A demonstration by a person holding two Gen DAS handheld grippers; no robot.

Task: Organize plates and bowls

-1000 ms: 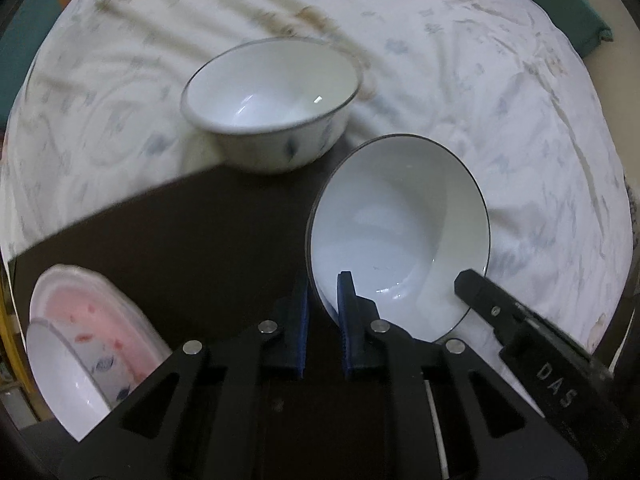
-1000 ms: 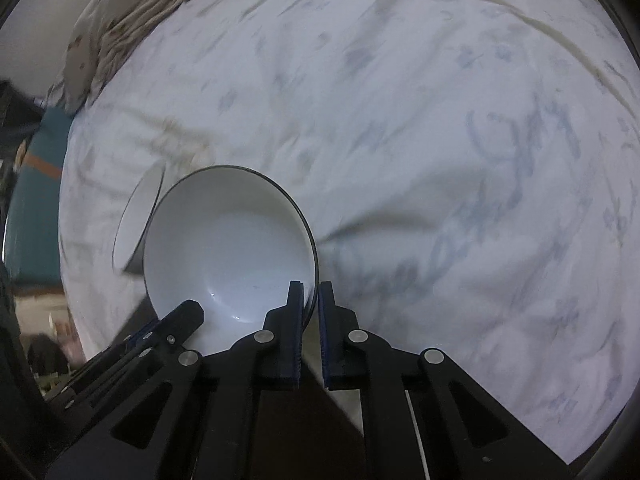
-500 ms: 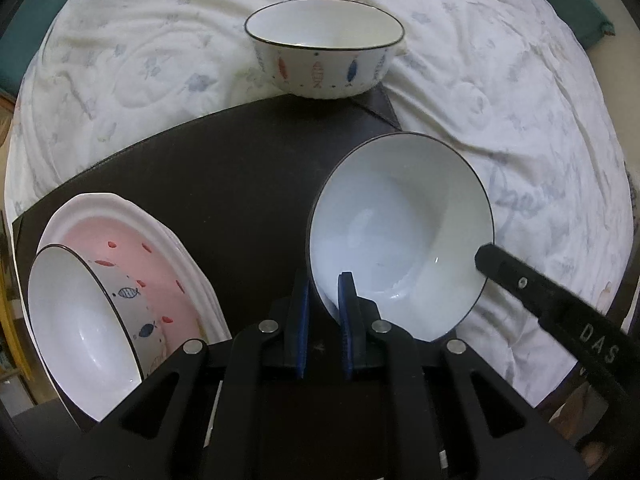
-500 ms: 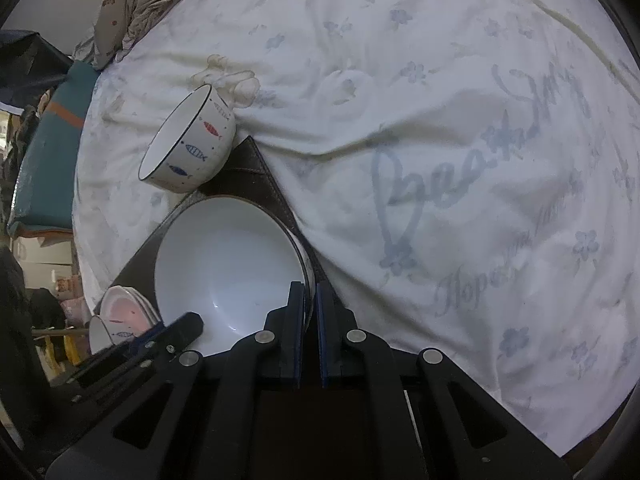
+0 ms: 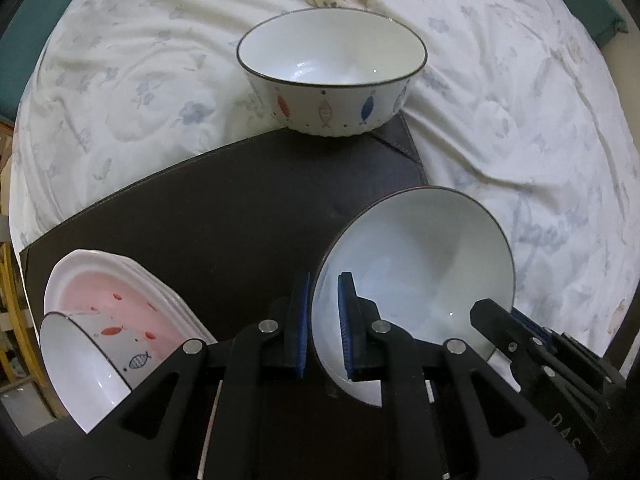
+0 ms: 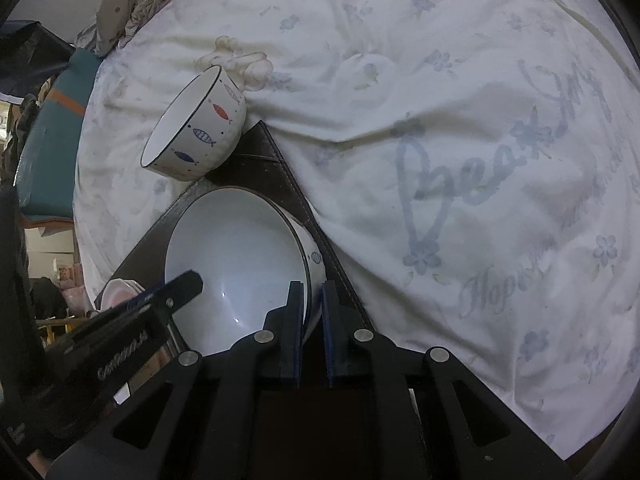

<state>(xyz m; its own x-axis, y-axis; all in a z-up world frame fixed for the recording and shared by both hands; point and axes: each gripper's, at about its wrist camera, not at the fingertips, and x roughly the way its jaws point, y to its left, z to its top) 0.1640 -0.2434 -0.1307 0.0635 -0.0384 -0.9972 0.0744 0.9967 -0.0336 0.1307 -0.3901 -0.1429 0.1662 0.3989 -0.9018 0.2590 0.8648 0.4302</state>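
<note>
A bed fills the scene, spread with a white quilt (image 6: 460, 128) printed with pale blue flowers and cursive lettering. A dark brown leather mat (image 5: 224, 208) lies on it. A teal cushion (image 6: 48, 152) sits at the bed's edge, beside a floral pillow (image 6: 132, 4). The light is dim and cool.

White floral bedspread (image 5: 140, 80), dark brown mat (image 5: 240, 200) on it, fish-patterned bowl (image 5: 332, 72) at mat's edge

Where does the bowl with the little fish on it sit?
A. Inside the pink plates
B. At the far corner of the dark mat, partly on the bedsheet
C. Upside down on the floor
B: the fish bowl stands upright at the dark mat's far corner, overlapping the bedsheet.
</note>
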